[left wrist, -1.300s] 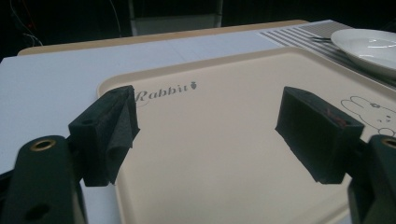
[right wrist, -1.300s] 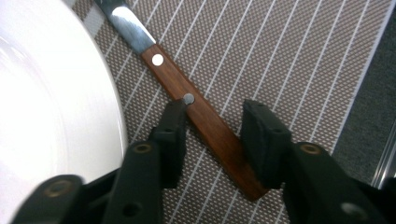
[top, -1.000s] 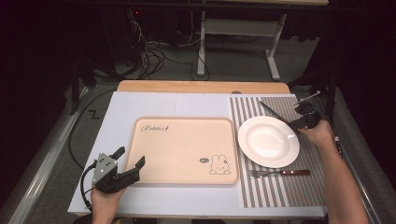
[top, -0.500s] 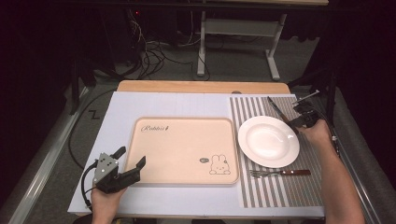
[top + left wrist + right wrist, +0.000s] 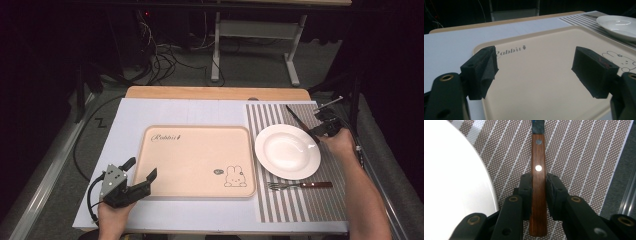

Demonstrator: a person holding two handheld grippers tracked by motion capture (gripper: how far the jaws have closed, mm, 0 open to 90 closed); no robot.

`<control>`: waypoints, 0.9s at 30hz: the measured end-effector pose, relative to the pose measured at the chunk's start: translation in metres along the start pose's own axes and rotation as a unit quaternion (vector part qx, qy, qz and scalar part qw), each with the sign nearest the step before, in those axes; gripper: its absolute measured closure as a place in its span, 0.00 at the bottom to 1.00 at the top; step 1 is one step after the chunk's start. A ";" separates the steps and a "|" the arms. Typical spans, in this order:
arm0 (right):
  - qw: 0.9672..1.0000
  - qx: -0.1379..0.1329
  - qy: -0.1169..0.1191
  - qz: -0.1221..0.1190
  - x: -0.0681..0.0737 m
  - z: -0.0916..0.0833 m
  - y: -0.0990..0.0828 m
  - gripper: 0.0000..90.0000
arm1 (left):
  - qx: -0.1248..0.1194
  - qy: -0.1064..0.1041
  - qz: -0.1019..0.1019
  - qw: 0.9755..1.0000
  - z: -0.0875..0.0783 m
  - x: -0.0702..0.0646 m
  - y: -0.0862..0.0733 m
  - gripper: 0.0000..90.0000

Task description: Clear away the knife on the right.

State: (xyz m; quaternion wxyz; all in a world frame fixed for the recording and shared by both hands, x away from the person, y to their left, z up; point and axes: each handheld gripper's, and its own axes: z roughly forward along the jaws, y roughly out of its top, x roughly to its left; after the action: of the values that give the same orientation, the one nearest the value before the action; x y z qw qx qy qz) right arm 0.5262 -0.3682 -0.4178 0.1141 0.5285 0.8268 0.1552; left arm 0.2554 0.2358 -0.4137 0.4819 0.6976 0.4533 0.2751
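Jaws clamping knife handle (image 5: 538, 195), wrist level

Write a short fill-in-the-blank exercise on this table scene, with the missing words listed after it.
1. The right gripper is shut on the wooden handle of a ____.
2. The fork lies on the striped ____.
3. The left gripper, jaws open, hovers over the beige ____.
4. The white plate holds ____.

Missing words: knife; placemat; tray; nothing
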 end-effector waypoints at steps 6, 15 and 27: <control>1.000 -0.013 0.004 0.007 0.001 -0.007 0.002 0.86 | -0.004 0.003 -0.005 1.000 -0.001 0.002 0.000 0.24; 0.999 -0.038 0.006 0.027 0.002 -0.026 -0.001 0.86 | -0.011 0.007 -0.017 1.000 -0.002 0.013 0.001 0.24; 0.997 -0.075 0.009 0.023 0.032 -0.054 -0.002 0.86 | -0.029 0.011 -0.012 0.999 -0.005 0.019 0.005 0.24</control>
State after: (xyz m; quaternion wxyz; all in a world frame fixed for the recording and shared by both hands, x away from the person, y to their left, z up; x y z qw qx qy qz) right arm 0.4922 -0.3473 -0.3696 0.1423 0.5360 0.8015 0.2237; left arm 0.2612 0.2546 -0.4078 0.4999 0.6746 0.4593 0.2899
